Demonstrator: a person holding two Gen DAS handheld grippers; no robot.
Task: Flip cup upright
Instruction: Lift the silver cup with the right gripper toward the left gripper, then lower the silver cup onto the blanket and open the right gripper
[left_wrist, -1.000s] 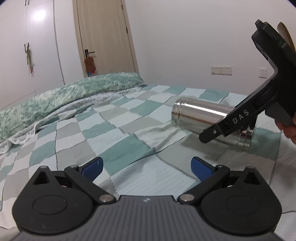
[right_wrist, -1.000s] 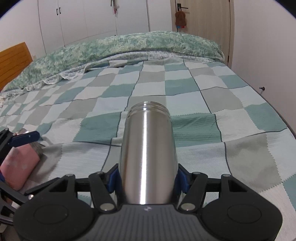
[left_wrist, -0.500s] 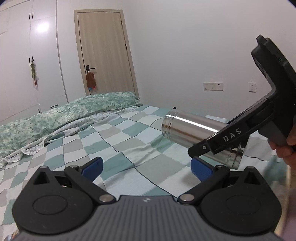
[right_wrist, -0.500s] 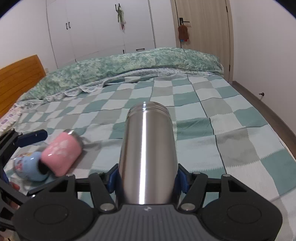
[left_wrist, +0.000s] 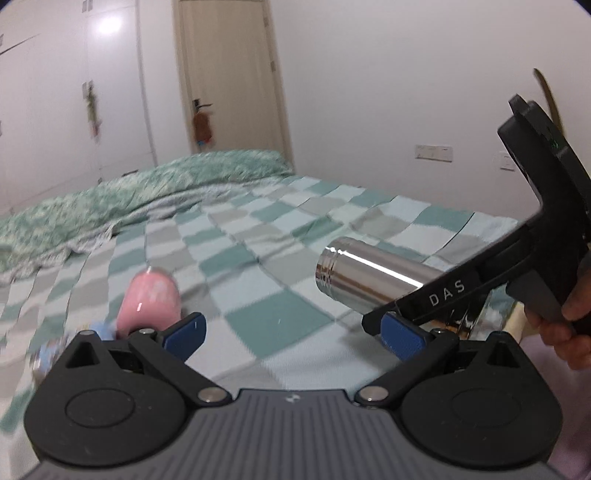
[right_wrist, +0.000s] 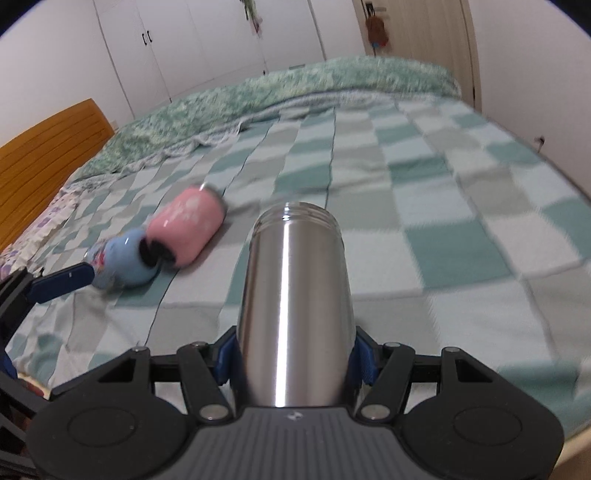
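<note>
The bed (right_wrist: 424, 177) takes up most of the room, spread with a green-and-white checked blanket, and that soft cover looks to me like the main worry: a tall cup set down on it has no firm footing and could topple as soon as it is let go.

The steel cup (right_wrist: 295, 295) is up off the bed, lying roughly level in the air with its threaded mouth pointing away from the holder. The right claw (right_wrist: 291, 360) is closed on its lower body, a blue pad pressed to each side. The wall is smooth and shiny and the hold sits near the base, so as the cup is swung upright I judge it could slip or pivot between the pads, more so if the turn is quick; both views are smeared.

The left claw (left_wrist: 291, 332) is spread wide with nothing in it, hovering low over the blanket near the right one. It could knock the cup or the other claw if the two come closer during the turn.

A pink cup (right_wrist: 186, 229) and a smaller blue cup (right_wrist: 122, 262) lie on their sides, touching, to the left. A steel cup that fell could roll into them, or off the bed's edge.
</note>
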